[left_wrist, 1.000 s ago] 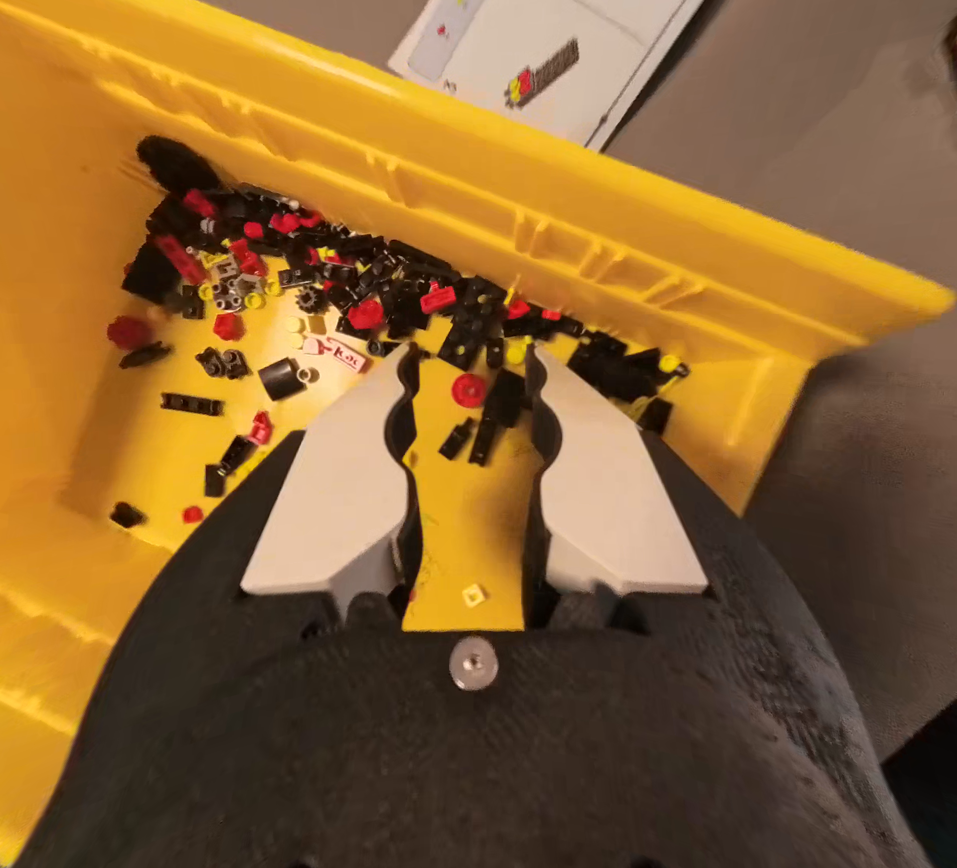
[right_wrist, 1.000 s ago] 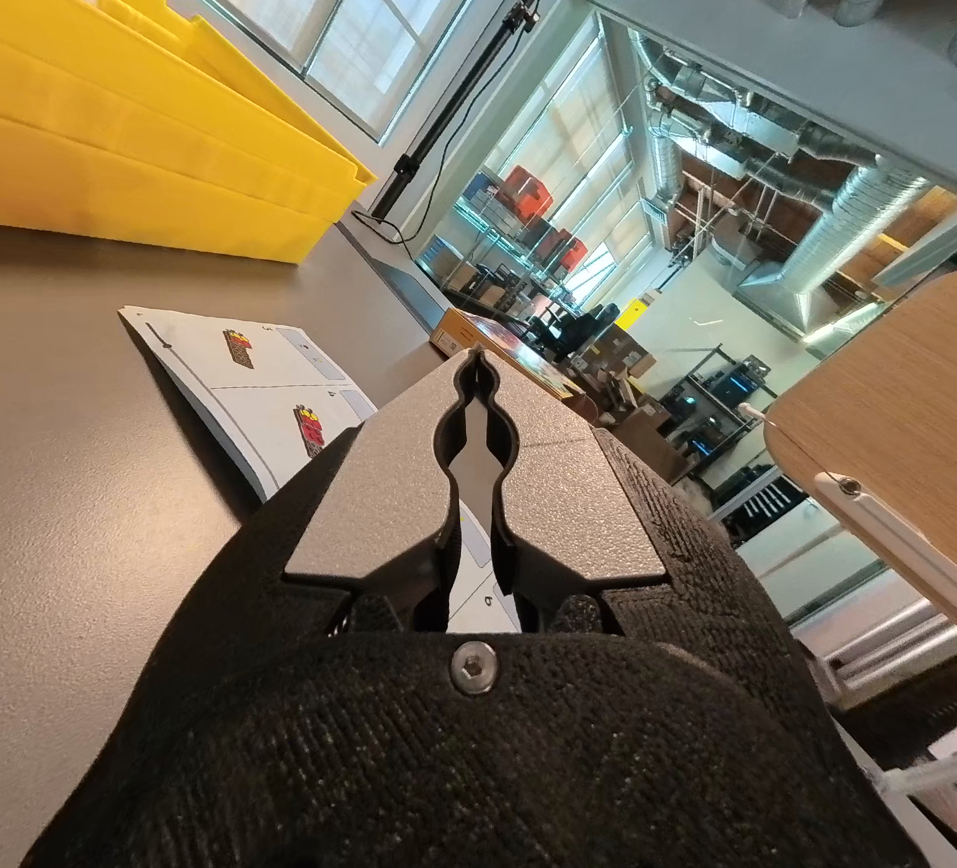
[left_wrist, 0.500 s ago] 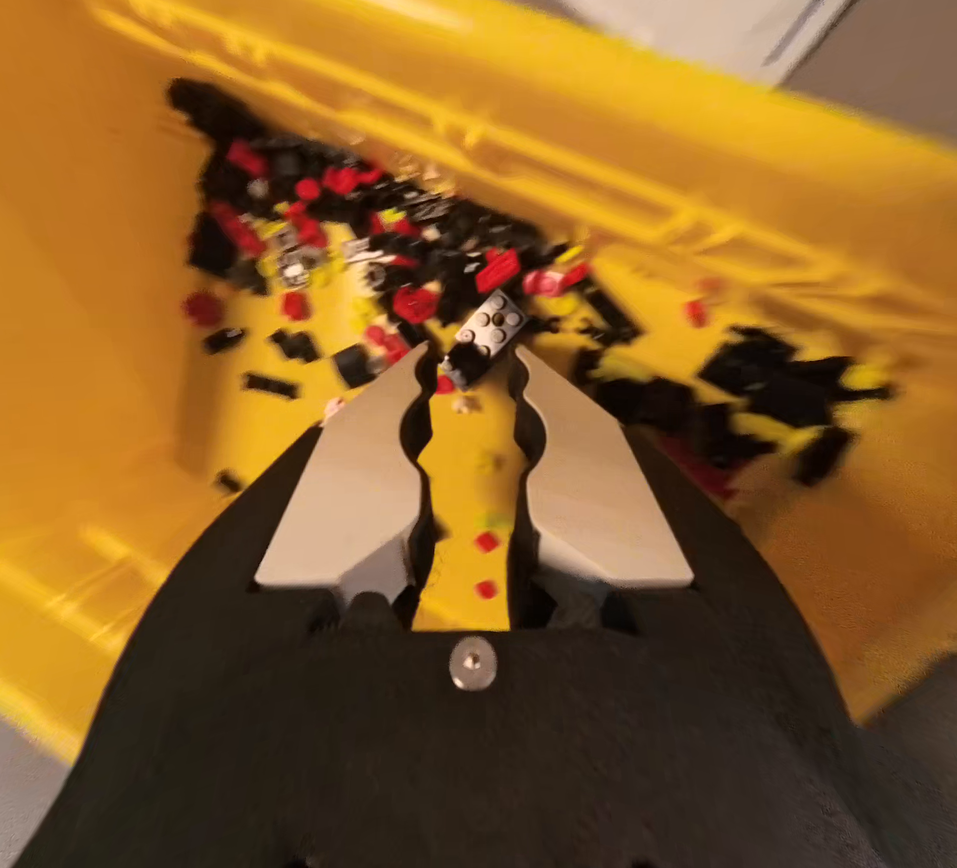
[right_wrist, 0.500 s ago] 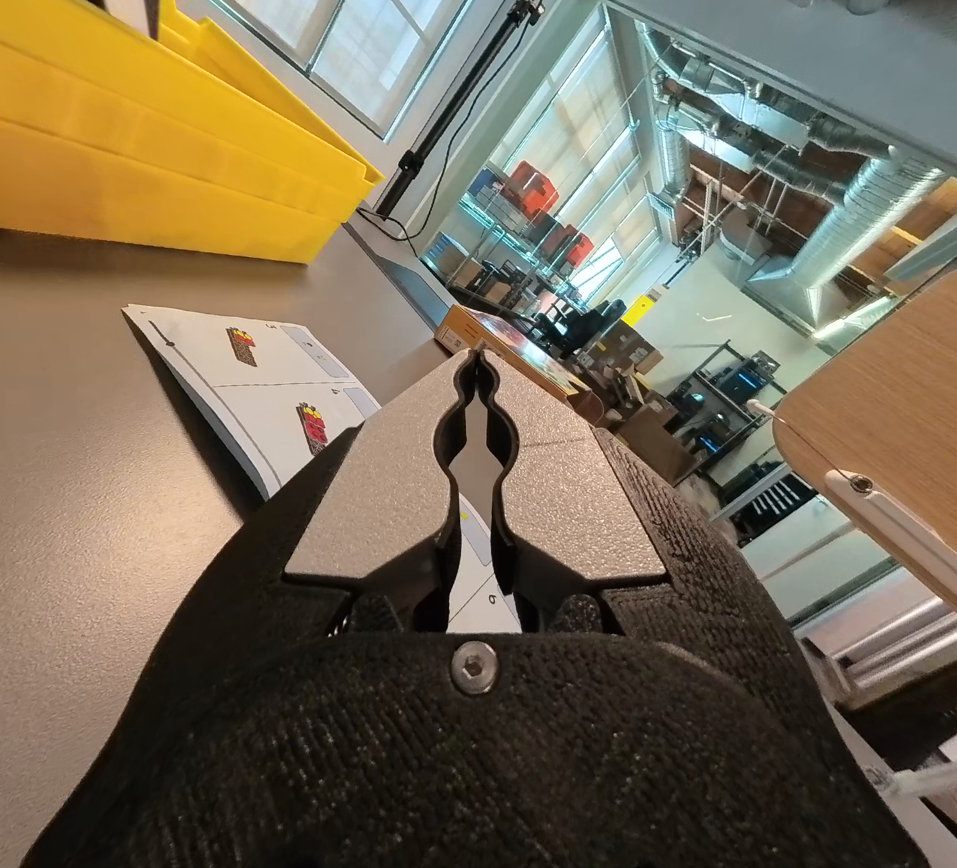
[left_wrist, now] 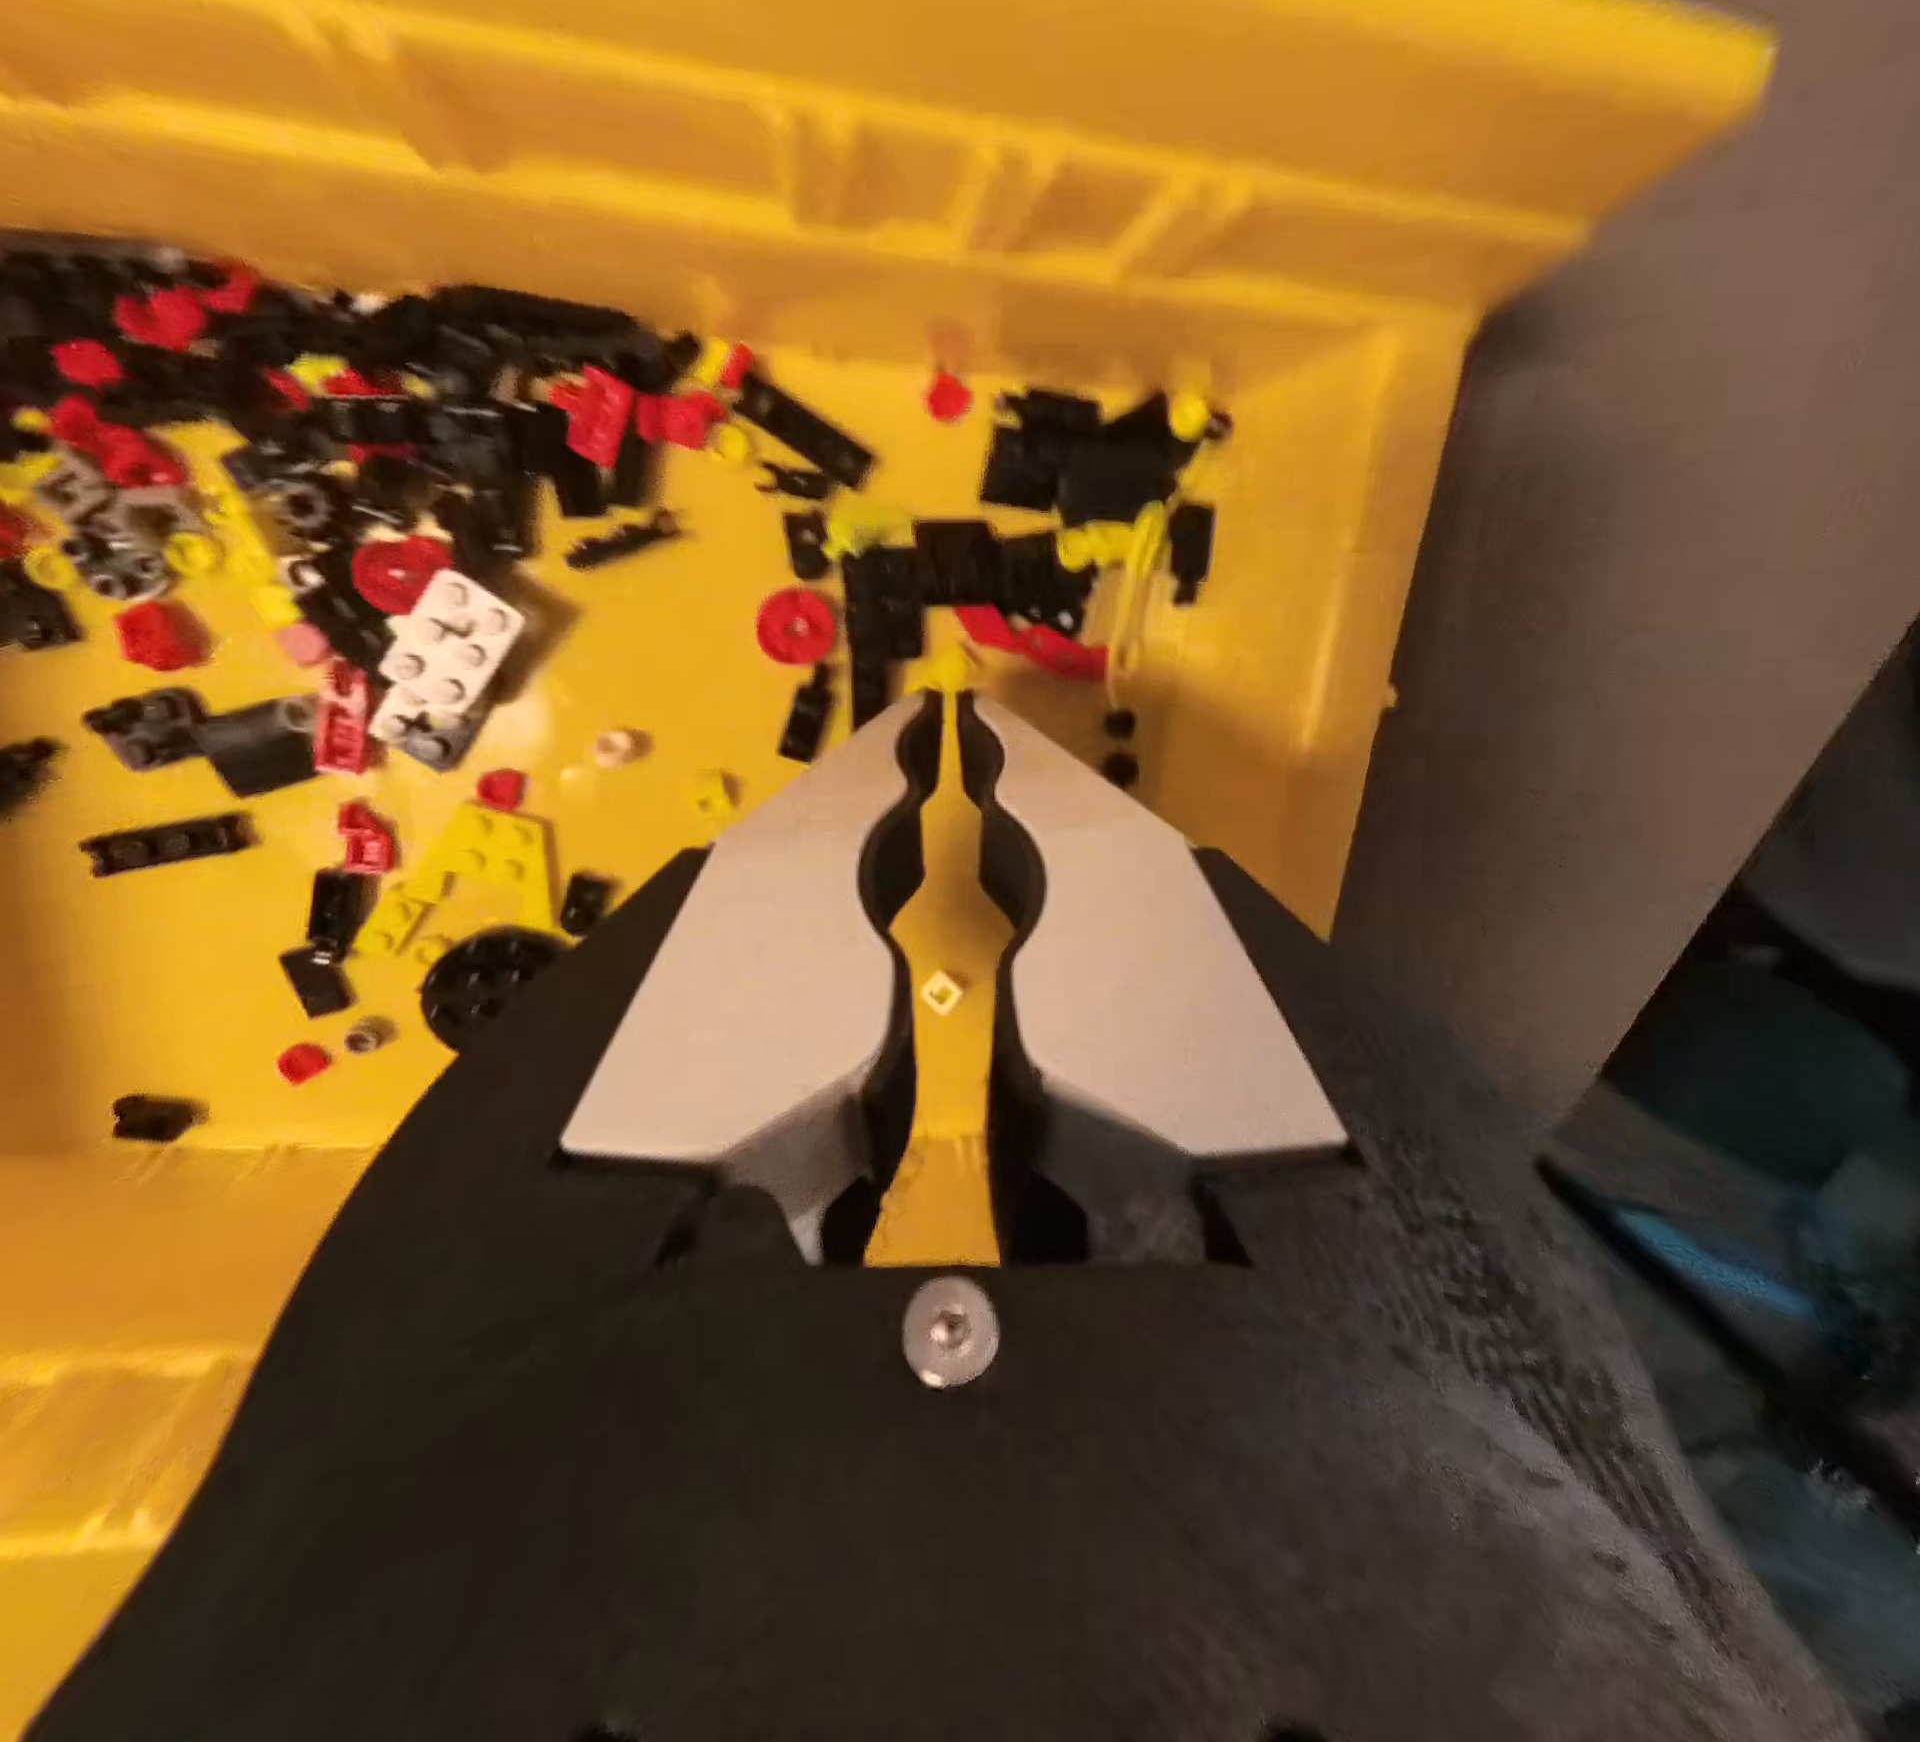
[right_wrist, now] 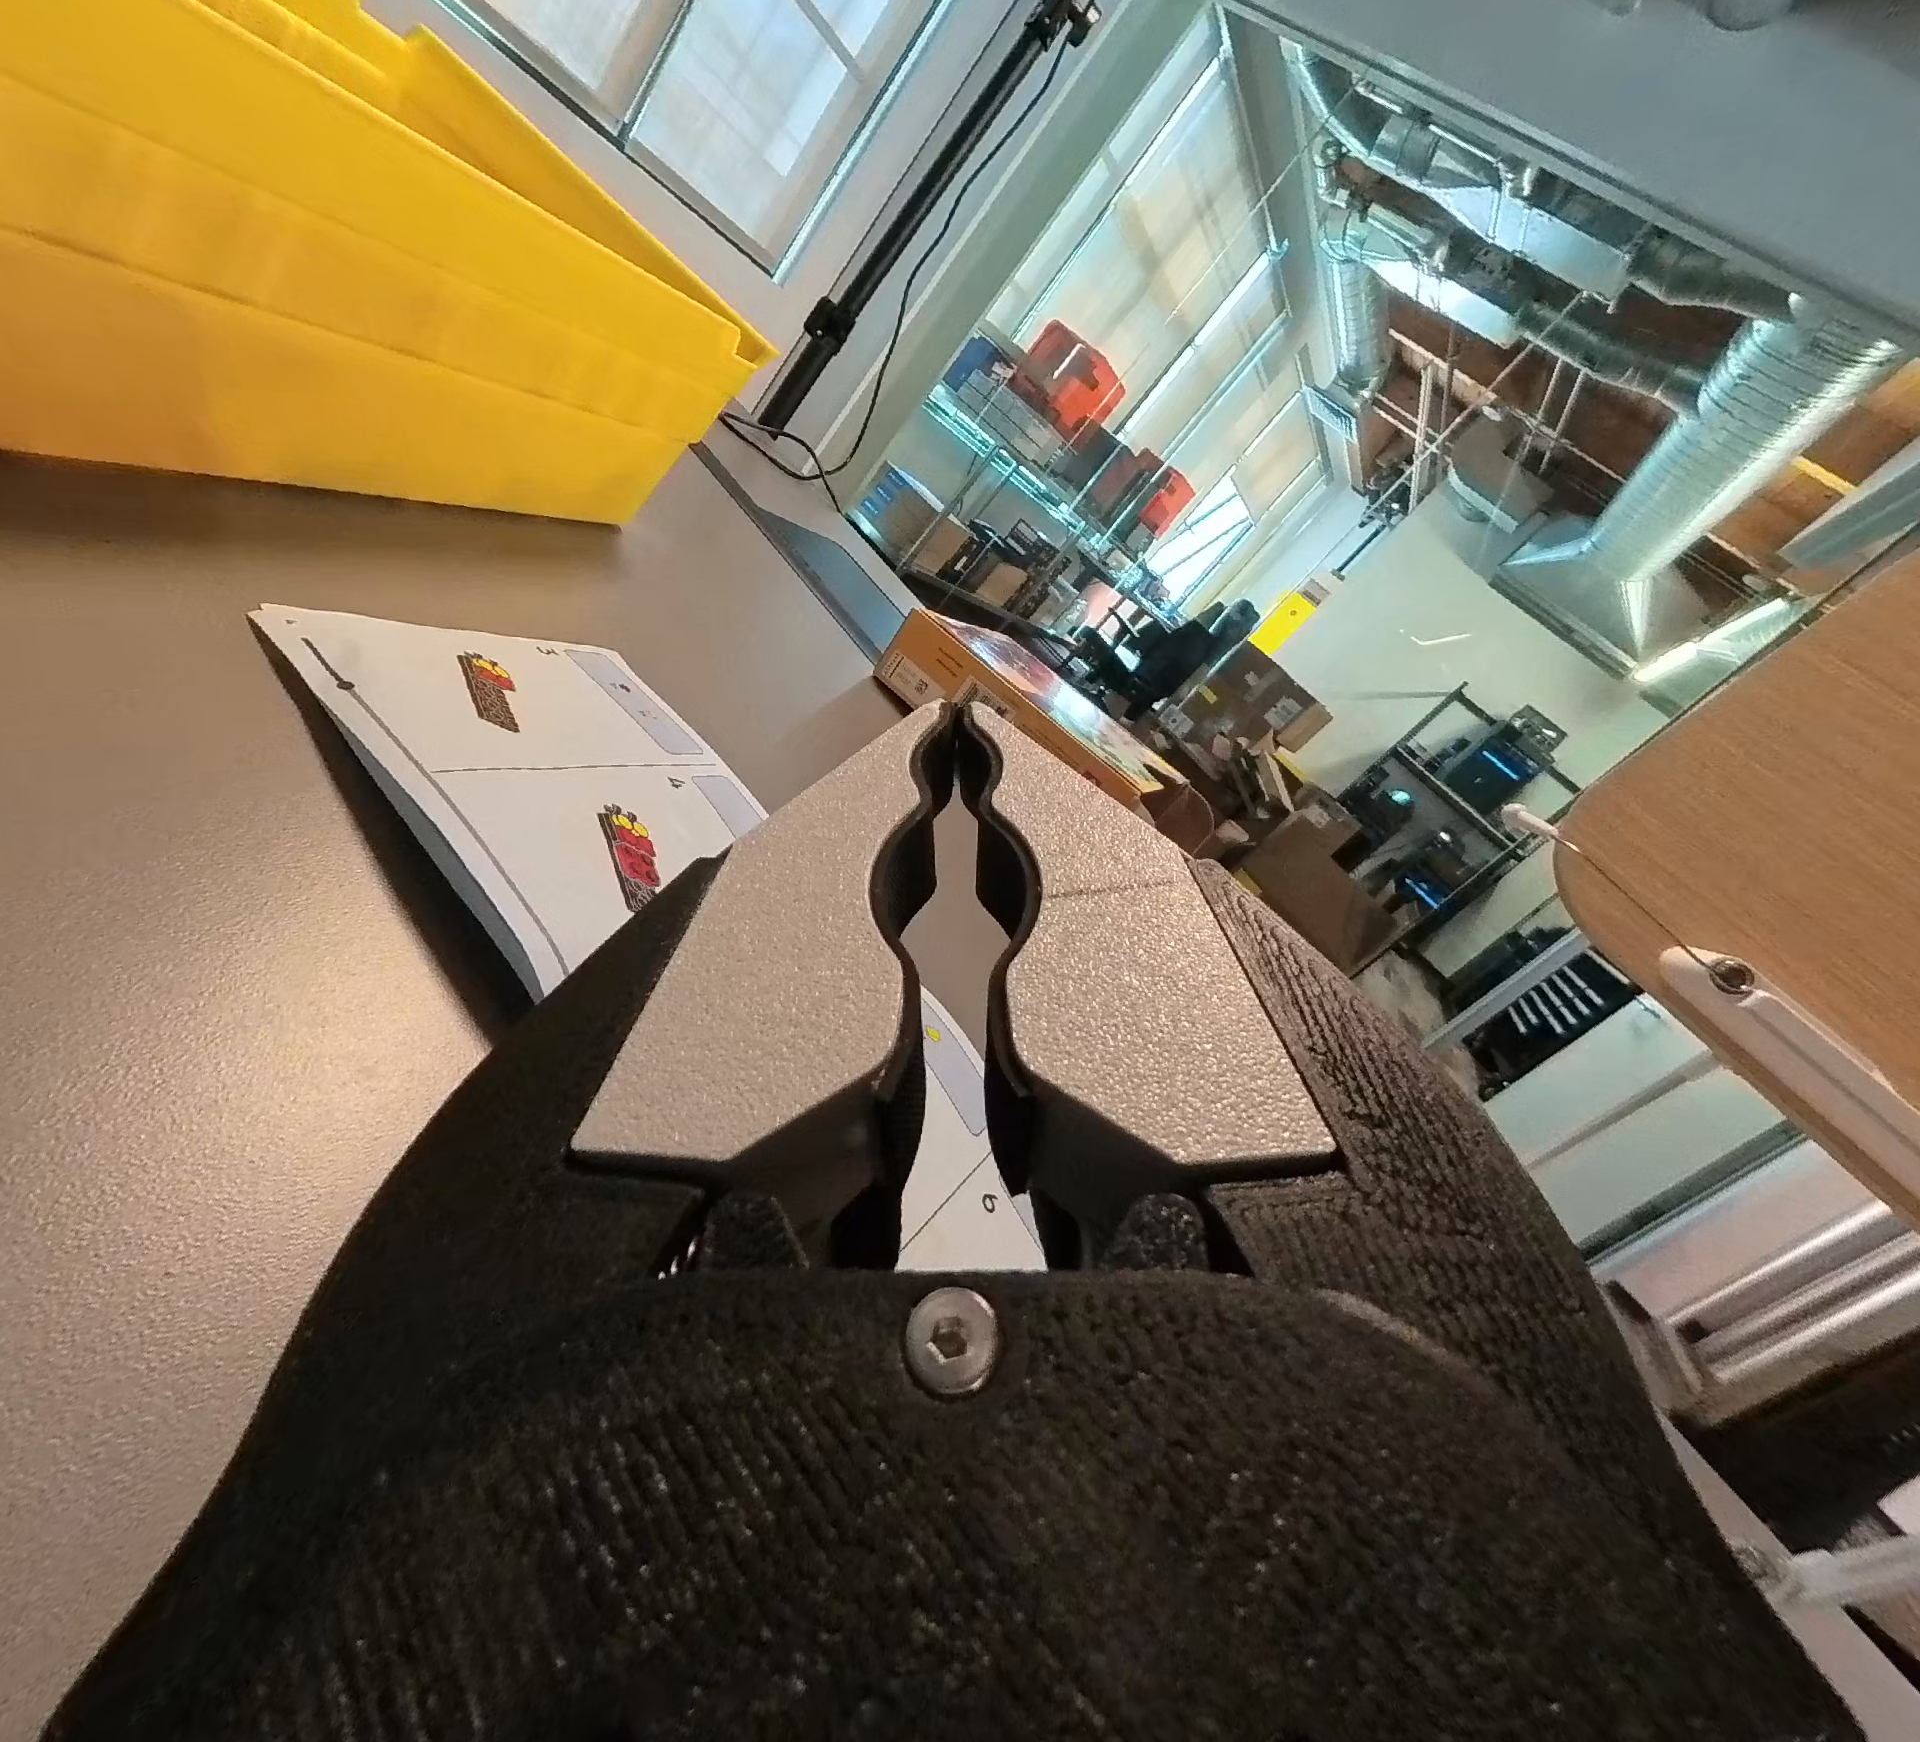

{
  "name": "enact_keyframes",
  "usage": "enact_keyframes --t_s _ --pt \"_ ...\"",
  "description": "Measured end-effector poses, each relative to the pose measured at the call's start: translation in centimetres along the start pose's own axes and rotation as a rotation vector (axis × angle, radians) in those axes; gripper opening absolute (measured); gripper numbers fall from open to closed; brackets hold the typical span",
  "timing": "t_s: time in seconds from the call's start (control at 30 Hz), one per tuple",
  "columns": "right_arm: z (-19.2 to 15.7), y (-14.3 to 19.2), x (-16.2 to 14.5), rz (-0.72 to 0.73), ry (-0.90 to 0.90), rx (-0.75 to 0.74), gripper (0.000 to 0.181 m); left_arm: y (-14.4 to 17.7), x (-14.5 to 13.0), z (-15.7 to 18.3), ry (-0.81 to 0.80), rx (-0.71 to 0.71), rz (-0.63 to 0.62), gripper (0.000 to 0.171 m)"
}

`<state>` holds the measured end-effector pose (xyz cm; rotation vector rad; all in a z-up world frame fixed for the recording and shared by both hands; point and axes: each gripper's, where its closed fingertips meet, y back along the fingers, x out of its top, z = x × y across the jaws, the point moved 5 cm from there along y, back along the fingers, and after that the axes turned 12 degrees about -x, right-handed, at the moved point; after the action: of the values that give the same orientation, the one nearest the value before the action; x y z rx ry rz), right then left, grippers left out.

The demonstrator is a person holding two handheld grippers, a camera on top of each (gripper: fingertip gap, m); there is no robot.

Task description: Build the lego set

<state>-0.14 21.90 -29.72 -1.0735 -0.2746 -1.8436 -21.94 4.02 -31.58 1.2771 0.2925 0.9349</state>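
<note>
Left gripper [left_wrist: 945, 705] inside yellow bin [left_wrist: 935, 61], near its right end wall; fingers nearly closed, narrow slit at tips, nothing visibly gripped; view blurred. Lego pieces [left_wrist: 436, 487], black, red, yellow, strewn over bin floor, thickest along far wall; bare floor under gripper. Right gripper [right_wrist: 954, 713] clenched, empty, low over dark table [right_wrist: 208, 913] above instruction booklet [right_wrist: 499, 757]; open tabletop leftward.

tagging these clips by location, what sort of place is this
Probably a workshop or lab in an industrial loft: exposed ceiling ducts, wire storage shelves by tall windows, and a worktable with a yellow bin.
</note>
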Motion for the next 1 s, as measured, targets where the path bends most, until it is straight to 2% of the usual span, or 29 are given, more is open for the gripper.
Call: enact_keyframes --t_s 0.13,0.33,0.67,0.77,0.9,1.0 --pt "0.0 0.0 0.0 0.000 0.001 0.001 0.000 -1.5 -0.9 1.3 -0.014 -0.027 -0.086 0.001" --pt "0.0 0.0 0.0 0.000 0.003 0.001 0.000 -2.9 -0.7 1.7 -0.003 -0.045 -0.104 0.020" --pt "-0.1 0.0 0.1 0.002 0.005 0.006 0.000 -3.1 0.7 0.8 0.010 0.028 -0.080 0.022" --pt "-0.1 0.0 0.1 0.003 0.003 0.006 0.000 -3.2 1.0 0.7 0.028 0.033 -0.080 0.016" --pt "-0.1 0.0 0.1 0.004 0.002 0.008 0.000 -3.1 0.8 0.7 0.033 0.025 -0.093 0.000" --pt "-0.1 0.0 0.1 0.004 0.001 0.009 0.000 -2.7 0.0 0.1 0.053 0.036 -0.108 0.000"
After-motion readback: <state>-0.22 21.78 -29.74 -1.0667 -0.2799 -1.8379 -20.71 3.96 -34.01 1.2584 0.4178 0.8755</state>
